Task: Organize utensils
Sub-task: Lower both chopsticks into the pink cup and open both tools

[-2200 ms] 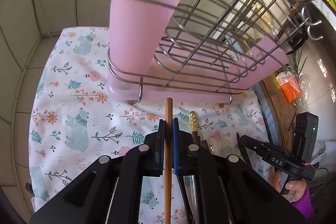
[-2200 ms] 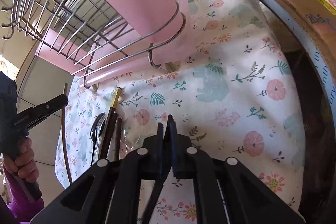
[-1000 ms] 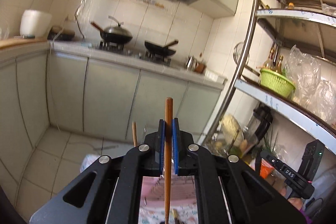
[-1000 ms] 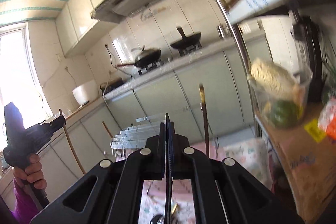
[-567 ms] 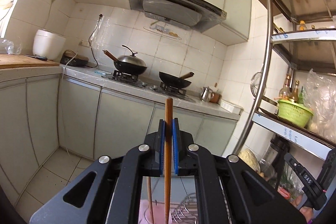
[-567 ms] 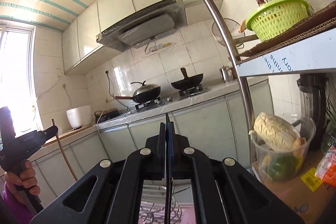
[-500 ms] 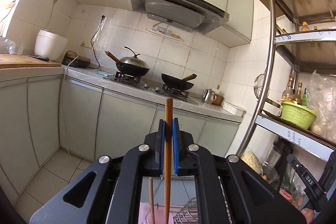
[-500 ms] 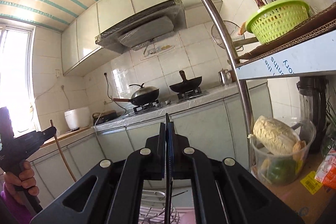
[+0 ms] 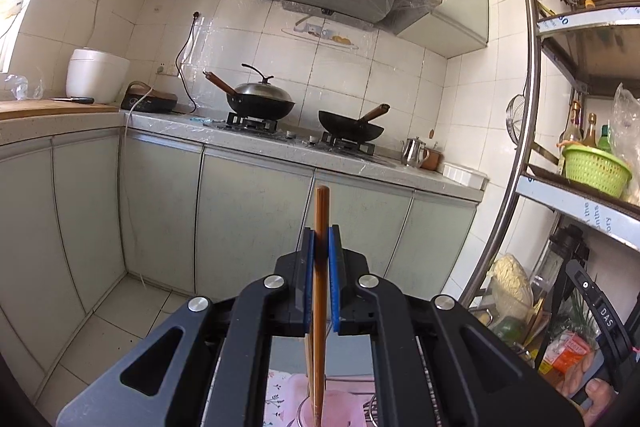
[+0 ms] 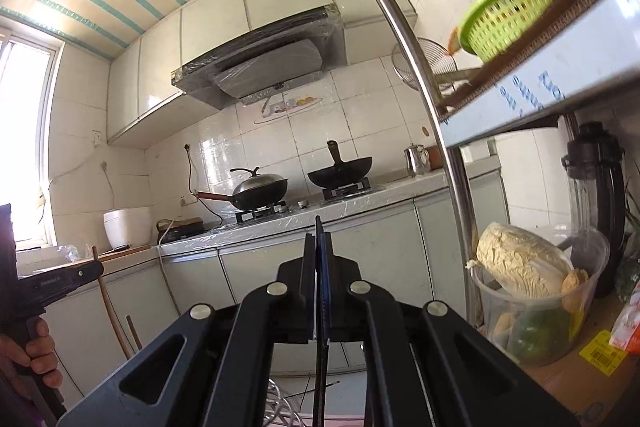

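Observation:
My left gripper [image 9: 321, 235] is shut on a brown wooden chopstick [image 9: 320, 291] that stands upright, its lower end over the pink utensil cup [image 9: 332, 407] at the bottom edge. A second chopstick [image 9: 308, 351] stands in that cup. My right gripper [image 10: 318, 239] is shut on a thin dark utensil [image 10: 319, 367] held upright; only its edge shows. The wire dish rack [image 10: 284, 407] shows below it. The left gripper [image 10: 60, 279] with its chopstick [image 10: 108, 307] also shows at the left of the right wrist view.
Both cameras face the kitchen counter [image 9: 280, 143] with two woks on the stove. A metal shelf post [image 9: 520, 147] and shelves with a green basket [image 9: 596, 171] stand at the right. A tub of vegetables [image 10: 532, 291] sits on the lower shelf.
Both grippers have risen from the table and tipped up to face the kitchen. In the last half second the left gripper sank slightly over the pink cup, still holding its chopstick.

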Motion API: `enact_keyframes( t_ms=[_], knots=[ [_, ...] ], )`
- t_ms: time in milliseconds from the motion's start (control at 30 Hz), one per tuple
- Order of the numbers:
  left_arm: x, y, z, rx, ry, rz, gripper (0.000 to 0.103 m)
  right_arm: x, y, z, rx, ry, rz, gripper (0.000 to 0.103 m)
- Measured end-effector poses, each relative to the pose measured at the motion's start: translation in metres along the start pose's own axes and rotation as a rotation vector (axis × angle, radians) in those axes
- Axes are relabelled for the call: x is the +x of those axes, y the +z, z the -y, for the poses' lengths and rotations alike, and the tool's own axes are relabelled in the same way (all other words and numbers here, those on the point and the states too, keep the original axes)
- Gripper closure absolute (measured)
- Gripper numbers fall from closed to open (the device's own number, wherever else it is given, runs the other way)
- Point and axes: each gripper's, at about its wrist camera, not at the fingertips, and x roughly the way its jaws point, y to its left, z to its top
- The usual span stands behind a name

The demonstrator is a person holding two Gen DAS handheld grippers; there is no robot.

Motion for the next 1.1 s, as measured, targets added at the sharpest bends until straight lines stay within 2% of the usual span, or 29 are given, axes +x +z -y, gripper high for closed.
enact_keyframes(
  t_ms=[400, 767, 1000, 1100],
  knots=[
    [0.005, -0.026, -0.008, -0.007, -0.005, -0.044, 0.097, 0.0, -0.025, 0.026, 0.039, -0.037, -0.009, 0.101],
    [0.005, -0.039, -0.013, -0.024, -0.018, -0.073, 0.097, -0.008, -0.046, 0.023, 0.007, -0.044, -0.053, 0.101],
    [0.011, -0.06, -0.01, -0.036, -0.031, -0.158, 0.097, -0.017, -0.064, 0.027, 0.039, -0.066, -0.171, 0.1],
    [0.006, -0.065, -0.006, -0.019, -0.03, -0.148, 0.097, -0.016, -0.072, 0.029, 0.059, -0.07, -0.224, 0.1]
  ],
)
